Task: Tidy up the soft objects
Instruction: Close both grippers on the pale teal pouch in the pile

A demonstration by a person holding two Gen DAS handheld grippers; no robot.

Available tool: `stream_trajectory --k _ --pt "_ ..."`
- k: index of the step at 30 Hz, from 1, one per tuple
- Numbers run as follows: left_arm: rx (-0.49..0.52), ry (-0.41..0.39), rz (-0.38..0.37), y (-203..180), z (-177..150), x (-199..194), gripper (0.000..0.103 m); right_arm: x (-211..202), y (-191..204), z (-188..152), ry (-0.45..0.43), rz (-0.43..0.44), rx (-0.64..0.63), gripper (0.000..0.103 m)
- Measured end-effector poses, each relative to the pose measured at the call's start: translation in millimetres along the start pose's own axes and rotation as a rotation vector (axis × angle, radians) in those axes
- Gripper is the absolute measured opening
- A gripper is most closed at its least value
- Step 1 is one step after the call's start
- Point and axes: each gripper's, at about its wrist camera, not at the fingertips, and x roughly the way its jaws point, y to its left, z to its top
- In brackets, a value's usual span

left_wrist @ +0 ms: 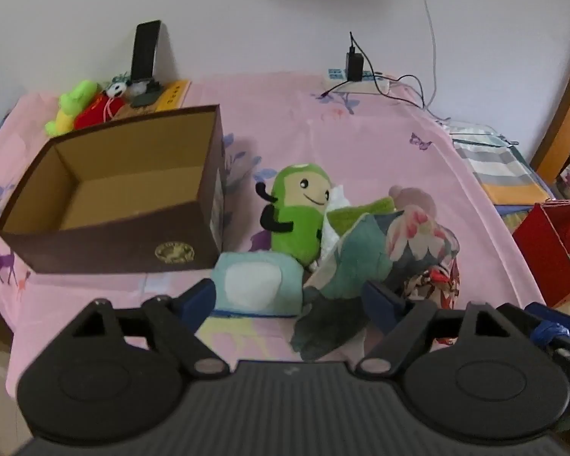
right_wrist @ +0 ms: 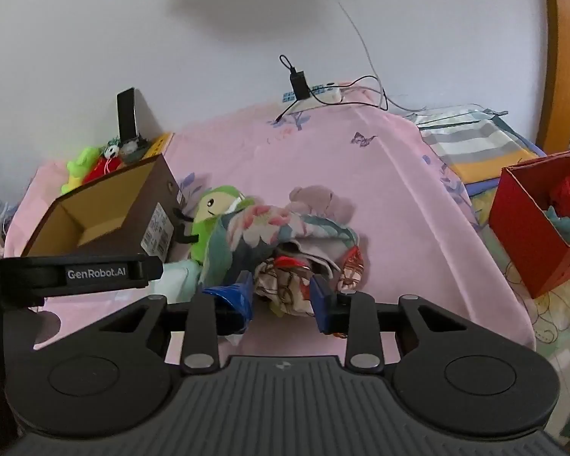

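The right claw (right_wrist: 282, 296) grips a crumpled red, cream and brown patterned cloth (right_wrist: 290, 285) between its blue pads, at the near end of a pile on the pink bed sheet (right_wrist: 361, 174). The left claw (left_wrist: 288, 300) stands wide around a pale blue plush (left_wrist: 252, 283) and a teal floral cloth (left_wrist: 361, 258). Behind leans a green smiling plush (left_wrist: 298, 209), beside an empty brown box (left_wrist: 114, 197).

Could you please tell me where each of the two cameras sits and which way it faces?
Left wrist: on the left gripper, angled down at the brown box; its fingers spread wide.
Right wrist: on the right gripper, angled down, fingers around patterned cloth; the left gripper shows too.
Shared: green plush, red box.
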Motion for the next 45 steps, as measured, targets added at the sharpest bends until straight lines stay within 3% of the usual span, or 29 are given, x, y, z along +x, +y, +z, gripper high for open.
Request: stream_trajectory --k 9,14,28,37,45 --pt "-0.026 0.021 0.056 -23 -10 6 0.084 3 -18 1 0.05 0.076 -0.054 0.015" --pt "-0.013 0.023 0.063 -33 -11 5 0.088 6 -29 3 0.07 0.111 -0.008 0.015" --pt "-0.004 0.048 0.097 -38 -15 9 0.088 11 -30 4 0.059 0.149 -0.014 0.015" --pt "-0.004 0.083 0.105 -20 -14 25 0.089 32 -13 7 0.092 0.128 -0.001 0.016" --pt "0.053 0.083 0.032 0 8 41 0.091 43 10 19 0.069 0.056 0.06 0.017"
